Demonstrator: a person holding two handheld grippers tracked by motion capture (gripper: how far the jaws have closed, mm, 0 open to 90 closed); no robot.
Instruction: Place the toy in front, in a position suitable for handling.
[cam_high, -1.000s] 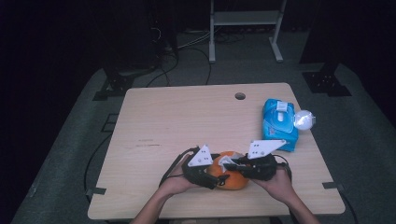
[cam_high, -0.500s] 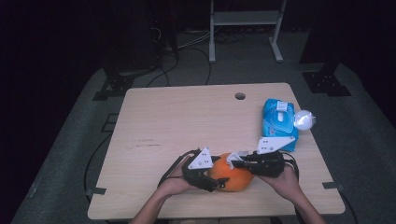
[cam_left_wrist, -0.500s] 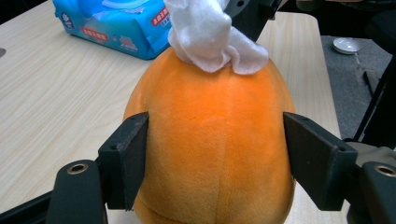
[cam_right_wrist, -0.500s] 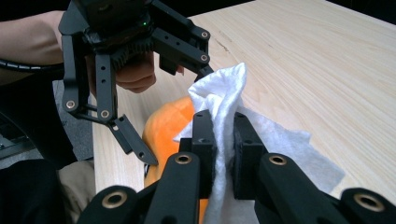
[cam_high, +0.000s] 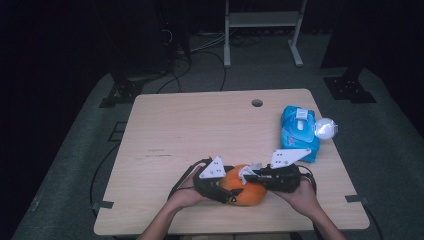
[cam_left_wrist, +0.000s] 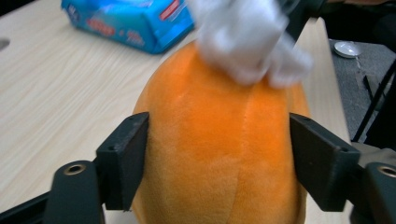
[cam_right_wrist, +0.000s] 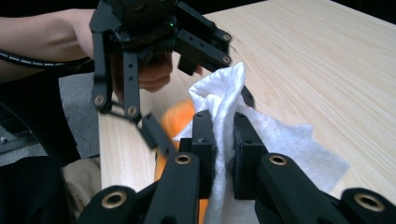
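While your left claw (cam_left_wrist: 219, 154) hugs the orange plush ball (cam_left_wrist: 224, 154) at the counter's (cam_high: 200, 130) near edge, your right claw (cam_right_wrist: 223, 140) pinches a white wipe (cam_right_wrist: 224, 93) against its top; blue wipes pack (cam_high: 299, 131) sits far right.

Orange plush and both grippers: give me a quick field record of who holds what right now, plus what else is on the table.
left gripper: shut on the orange plush, one jaw on each side
right gripper: shut on a white wipe
wipe position: on top of the plush
plush position: near the front edge of the table, between both hands
blue wipes pack: lying flat at the right edge, apart from the plush
white round object: beside the pack at the table edge; cannot tell what it is
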